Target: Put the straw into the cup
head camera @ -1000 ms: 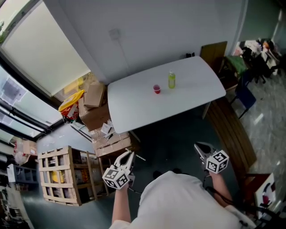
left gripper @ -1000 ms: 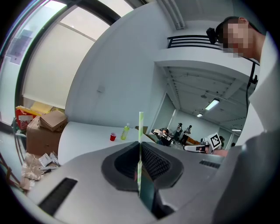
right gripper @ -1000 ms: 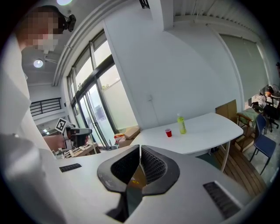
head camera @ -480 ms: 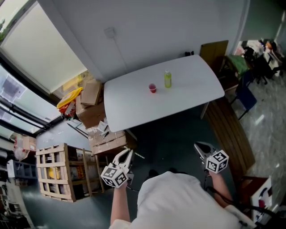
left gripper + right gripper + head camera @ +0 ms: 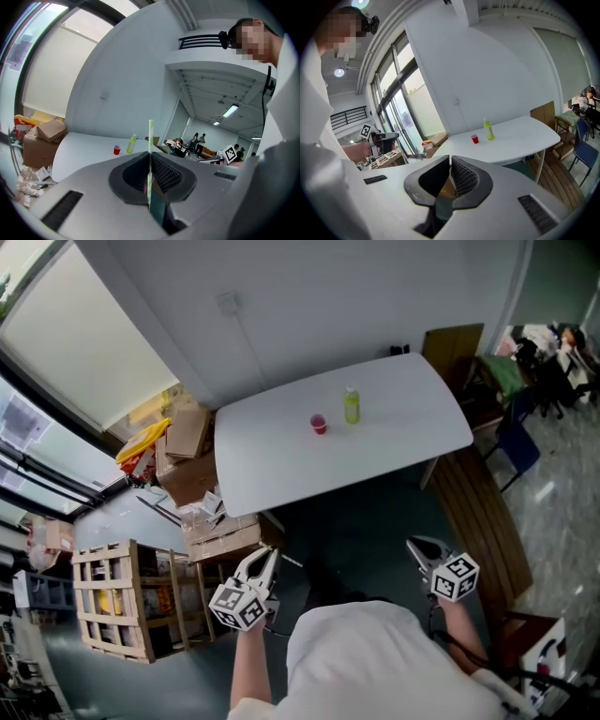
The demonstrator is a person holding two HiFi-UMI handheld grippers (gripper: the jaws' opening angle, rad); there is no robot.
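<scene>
Left gripper (image 5: 150, 174): clamped on upright striped straw (image 5: 150, 140). Right gripper (image 5: 450, 169): closed, empty. Red cup (image 5: 319, 424): on white table (image 5: 403, 442), well apart at 12 o'clock; bottle (image 5: 352, 406) at its 3 o'clock. Risks: straw slipping or bending; light cup tipped, bottle knocked.

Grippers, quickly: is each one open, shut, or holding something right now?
Left gripper: shut on the straw.
Right gripper: shut, nothing between its jaws.
</scene>
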